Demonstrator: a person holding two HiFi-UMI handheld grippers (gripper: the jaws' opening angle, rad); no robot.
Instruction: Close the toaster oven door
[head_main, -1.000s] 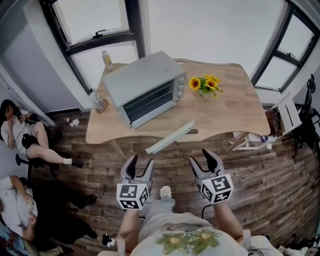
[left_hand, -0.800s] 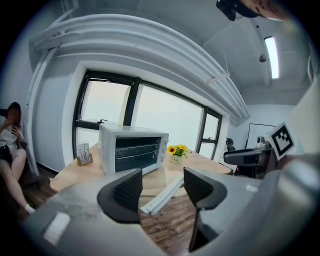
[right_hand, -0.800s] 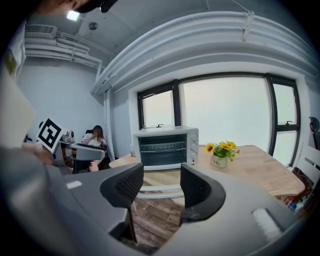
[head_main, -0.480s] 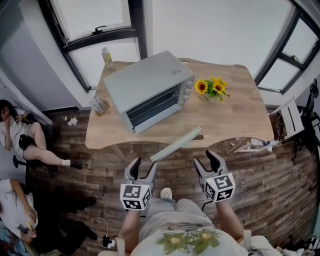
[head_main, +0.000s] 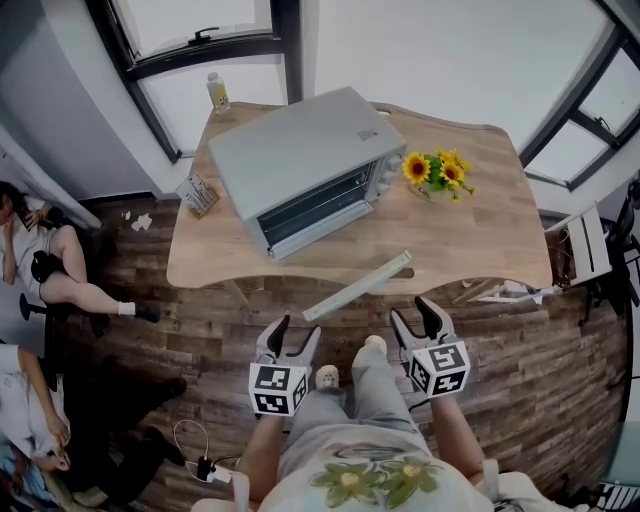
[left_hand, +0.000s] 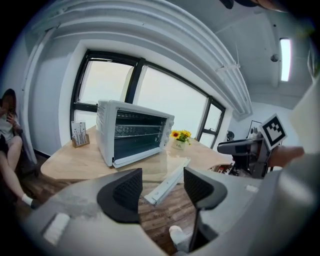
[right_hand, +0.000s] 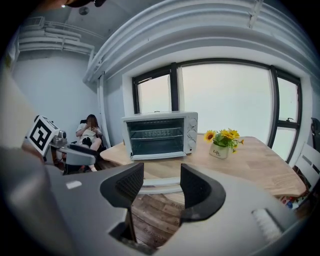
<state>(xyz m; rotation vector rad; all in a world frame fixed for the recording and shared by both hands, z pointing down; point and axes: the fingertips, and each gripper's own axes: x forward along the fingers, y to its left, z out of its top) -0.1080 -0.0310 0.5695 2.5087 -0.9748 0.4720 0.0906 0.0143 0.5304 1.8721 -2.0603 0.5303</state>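
**At the table edge: oven door down, closing not begun**

On the wooden table (head_main: 480, 230) the toaster oven (head_main: 290, 160) sits toward the left, its front facing me. Its glass door (head_main: 340, 258) lies fully dropped, roughly level, and the white handle bar (head_main: 357, 286) partly overhangs the near table edge. I judge no part of the task done. The left gripper (head_main: 295, 332) and right gripper (head_main: 413, 312) hang over the floor, short of the table and apart from the handle. Both claws stand apart, with nothing between the pads. What is left is to reach the handle, swing the door up and press it shut.
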